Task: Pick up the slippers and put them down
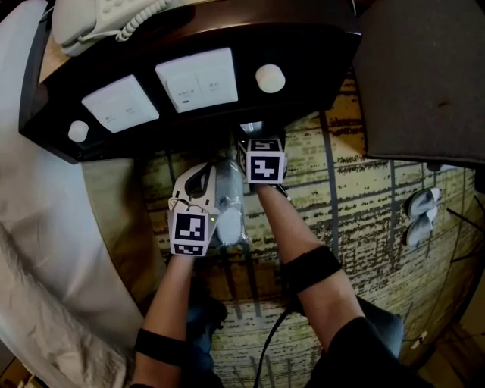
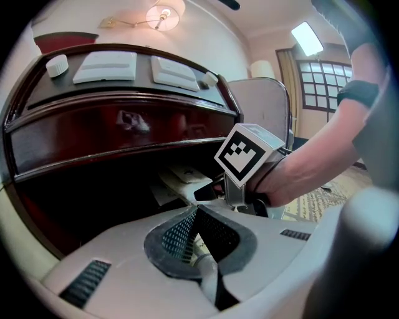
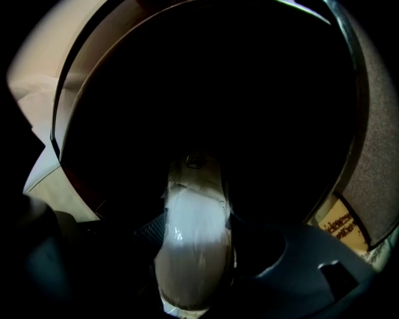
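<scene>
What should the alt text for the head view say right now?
Plastic-wrapped white slippers sit between the left gripper and right gripper, over patterned carpet at the front edge of a dark wooden nightstand. What looks like another white pair lies on the carpet at right.

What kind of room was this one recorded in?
Most likely a hotel guest room. A dark wooden nightstand carrying a corded telephone and built-in switch panels stands beside white bed linen. Plastic-wrapped slippers show in front of it, over patterned carpet.
</scene>
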`<state>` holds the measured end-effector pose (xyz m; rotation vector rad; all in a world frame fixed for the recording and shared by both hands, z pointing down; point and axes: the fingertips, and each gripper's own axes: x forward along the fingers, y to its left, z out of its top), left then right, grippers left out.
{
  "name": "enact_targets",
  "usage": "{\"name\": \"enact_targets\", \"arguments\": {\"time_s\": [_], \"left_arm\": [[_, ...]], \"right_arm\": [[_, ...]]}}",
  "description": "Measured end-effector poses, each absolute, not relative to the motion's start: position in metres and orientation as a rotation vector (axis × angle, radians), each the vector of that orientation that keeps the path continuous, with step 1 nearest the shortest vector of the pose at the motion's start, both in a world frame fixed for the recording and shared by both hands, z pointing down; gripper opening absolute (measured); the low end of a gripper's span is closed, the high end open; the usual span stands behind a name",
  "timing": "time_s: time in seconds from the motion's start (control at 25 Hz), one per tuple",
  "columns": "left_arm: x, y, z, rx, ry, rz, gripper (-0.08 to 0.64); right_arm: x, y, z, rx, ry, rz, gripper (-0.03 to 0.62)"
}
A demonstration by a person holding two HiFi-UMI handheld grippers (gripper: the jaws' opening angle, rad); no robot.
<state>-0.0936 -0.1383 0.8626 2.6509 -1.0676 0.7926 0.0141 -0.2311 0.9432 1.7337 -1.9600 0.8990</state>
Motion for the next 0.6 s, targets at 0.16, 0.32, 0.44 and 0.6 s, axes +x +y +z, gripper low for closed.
{"name": "enact_targets", "arguments": {"time_s": [0.16,0.32,0.44,0.6], "left_arm": [[-0.095,-0.137,0.863,2.648,-1.070,0.786,0.002],[-0.095,-0.134,0.864,2.648,-1.068,0.791,0.002],[-0.096,-0.134,0.862,2.640,-1.073,0.789,0.002],[-0.094,-0.127,0.845,2.629,-1.063,0.797,0.002]], "right_arm": [[0.017,-0.231,0.933,1.759,-1.944,0.810,0.360],[0.018,-0.237,0.914,1.789,-1.985,0.673,0.419],[0.018,-0.237,0.903,1.778,-1.990,0.602,0.420],[0.017,-0.221,0.888,1.727,-1.982,0.565,0.420]]}}
